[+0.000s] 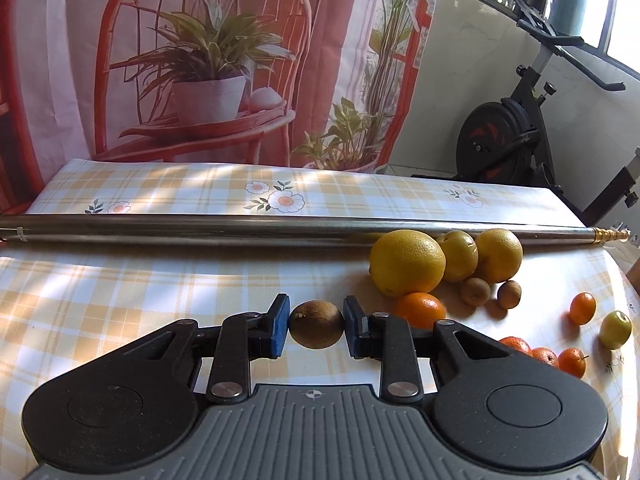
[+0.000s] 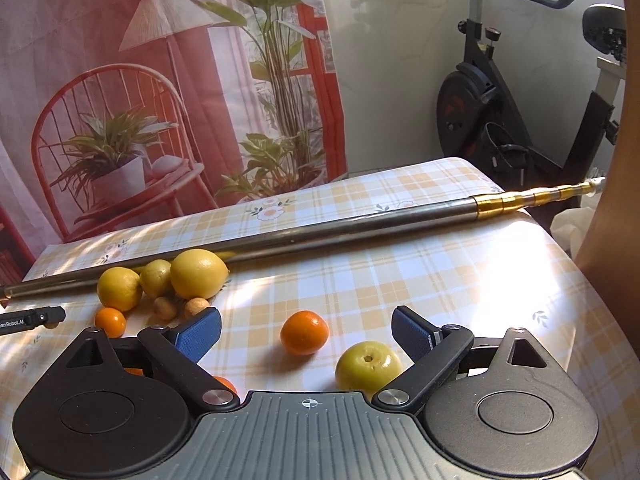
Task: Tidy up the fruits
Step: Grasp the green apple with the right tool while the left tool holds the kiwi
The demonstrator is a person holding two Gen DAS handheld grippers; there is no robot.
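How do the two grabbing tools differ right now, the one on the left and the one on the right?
The left gripper has its blue pads closed in around a small brown fruit, while the right gripper holds nothing. The left gripper's jaws stand narrow; the right gripper's are spread wide, with a small orange fruit and a yellow-green fruit lying loose on the tablecloth between them. Both share the same black arms and blue pads.

We see bright daylight from the windows [image 1: 624,20] at the upper right. Dappled shadows cross the tablecloth [image 1: 120,280], and strong glare washes out its right side [image 2: 520,248]. Fisheye distortion bends the metal pole [image 1: 200,230] and the edges; focus stays fairly sharp.
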